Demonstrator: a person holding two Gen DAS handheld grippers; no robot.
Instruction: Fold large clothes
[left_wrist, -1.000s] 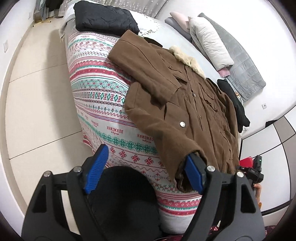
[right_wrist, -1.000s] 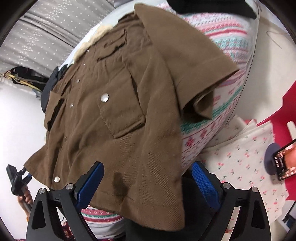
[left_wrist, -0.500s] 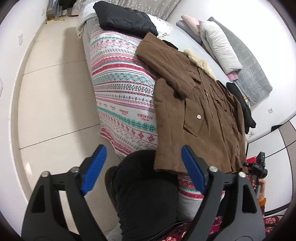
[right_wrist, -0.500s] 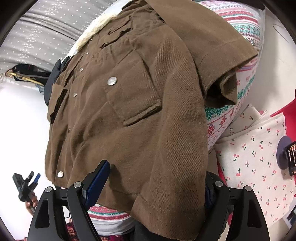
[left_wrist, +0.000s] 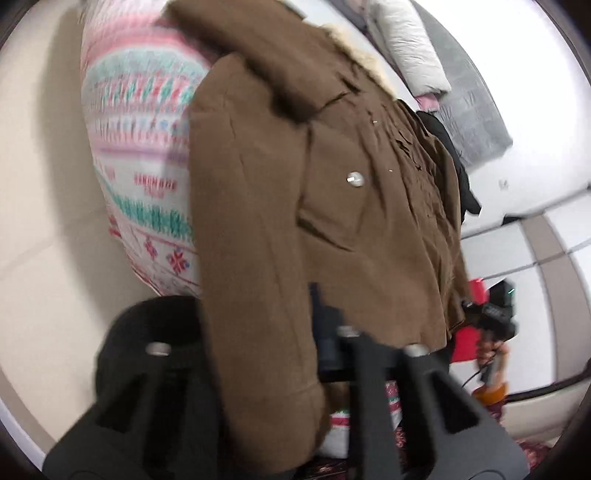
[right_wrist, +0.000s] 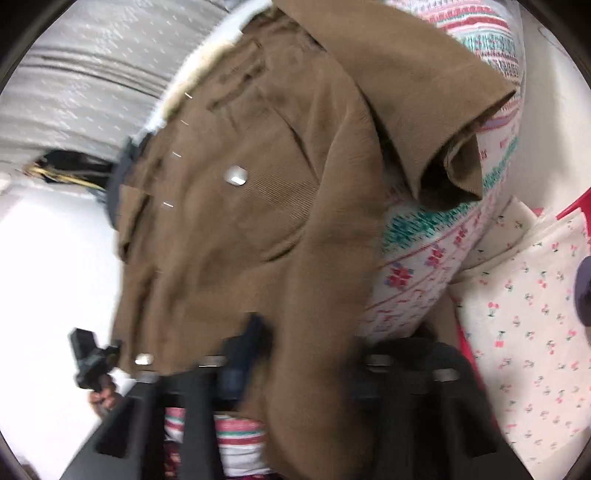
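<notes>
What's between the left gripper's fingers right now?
In the left wrist view, the brown coat's lower hem edge lies between the left gripper's fingers, which have just been closing on it.

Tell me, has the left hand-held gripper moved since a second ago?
Yes. The left hand-held gripper has come closer to the patterned striped bedspread, which now looms larger, and its jaws have just closed on the hem of the brown corduroy jacket.
</notes>
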